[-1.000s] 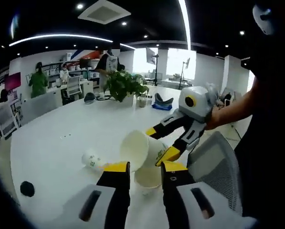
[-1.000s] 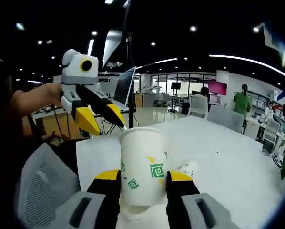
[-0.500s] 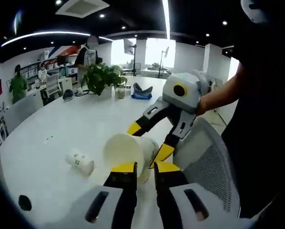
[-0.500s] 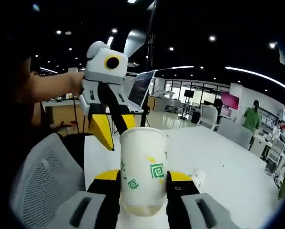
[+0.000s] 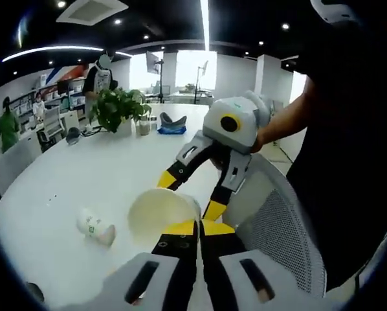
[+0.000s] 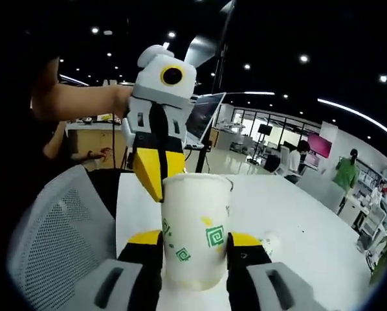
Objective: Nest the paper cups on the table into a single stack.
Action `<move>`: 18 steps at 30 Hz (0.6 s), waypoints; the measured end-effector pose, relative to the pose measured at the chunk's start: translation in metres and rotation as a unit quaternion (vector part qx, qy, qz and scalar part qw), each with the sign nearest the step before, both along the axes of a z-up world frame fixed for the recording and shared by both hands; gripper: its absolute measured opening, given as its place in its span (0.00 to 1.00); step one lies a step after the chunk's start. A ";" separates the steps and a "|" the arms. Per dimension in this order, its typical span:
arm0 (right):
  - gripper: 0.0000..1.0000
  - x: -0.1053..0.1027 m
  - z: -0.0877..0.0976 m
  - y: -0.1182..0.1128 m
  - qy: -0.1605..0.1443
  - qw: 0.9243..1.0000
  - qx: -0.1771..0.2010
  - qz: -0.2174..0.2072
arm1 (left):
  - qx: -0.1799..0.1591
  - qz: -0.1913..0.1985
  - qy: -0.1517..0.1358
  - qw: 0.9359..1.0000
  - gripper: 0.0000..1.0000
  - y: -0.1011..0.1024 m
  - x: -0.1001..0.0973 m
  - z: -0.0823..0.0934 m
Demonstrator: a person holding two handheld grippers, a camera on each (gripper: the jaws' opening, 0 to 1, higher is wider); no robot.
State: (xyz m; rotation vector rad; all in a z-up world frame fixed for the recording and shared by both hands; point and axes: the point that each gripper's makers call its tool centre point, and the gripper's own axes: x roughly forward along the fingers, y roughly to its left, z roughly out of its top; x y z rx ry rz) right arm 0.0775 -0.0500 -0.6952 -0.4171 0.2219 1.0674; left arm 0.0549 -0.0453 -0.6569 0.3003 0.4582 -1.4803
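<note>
1. Left gripper view, far left: one paper cup (image 5: 95, 227) lies on its side on the white table (image 5: 83, 175), well apart from the others. It has not yet been nested.
2. Left gripper view, middle: a second cup (image 5: 162, 217) is held above the table, its open mouth facing the camera. The left gripper (image 5: 197, 228) rises from the bottom with its yellow-tipped fingers (image 5: 180, 228) pressed together on the near rim of this cup.
3. Left gripper view, right of middle: the right gripper (image 5: 190, 194) reaches in from the right, its fingers spread around the cup's sides and grasping it. A grey mesh chair (image 5: 277, 227) stands beside the table.
4. Right gripper view, left: the left gripper (image 6: 156, 184) comes down from above, its fingers clenched on the rim of the held cup (image 6: 195, 230).
5. Right gripper view, middle: the right gripper (image 6: 195, 241) grips the cup's printed wall on both sides, the cup upright in this view. A band at its bottom may be another cup nested in it; I cannot tell.
6. Right gripper view, right: the lone cup (image 6: 270, 243) rests on the table (image 6: 297, 220) just past the right finger.
7. Progress, as a judgement: the stack is started at most; the fallen cup remains.
</note>
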 end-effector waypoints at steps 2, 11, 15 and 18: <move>0.38 0.001 0.001 -0.001 -0.001 1.000 0.001 -0.005 | -0.004 0.003 -0.001 1.000 0.00 -0.001 0.001 0.002; 0.52 0.007 -0.002 -0.021 0.026 0.998 0.019 -0.056 | 0.039 0.012 -0.027 0.999 0.00 0.005 0.013 -0.003; 0.57 0.006 -0.006 -0.032 0.037 0.996 0.023 -0.076 | 0.059 0.002 -0.035 0.998 0.00 0.004 0.012 -0.007; 0.61 0.005 -0.006 -0.038 0.044 0.995 0.031 -0.090 | 0.074 -0.003 -0.039 0.997 0.00 0.003 0.012 -0.013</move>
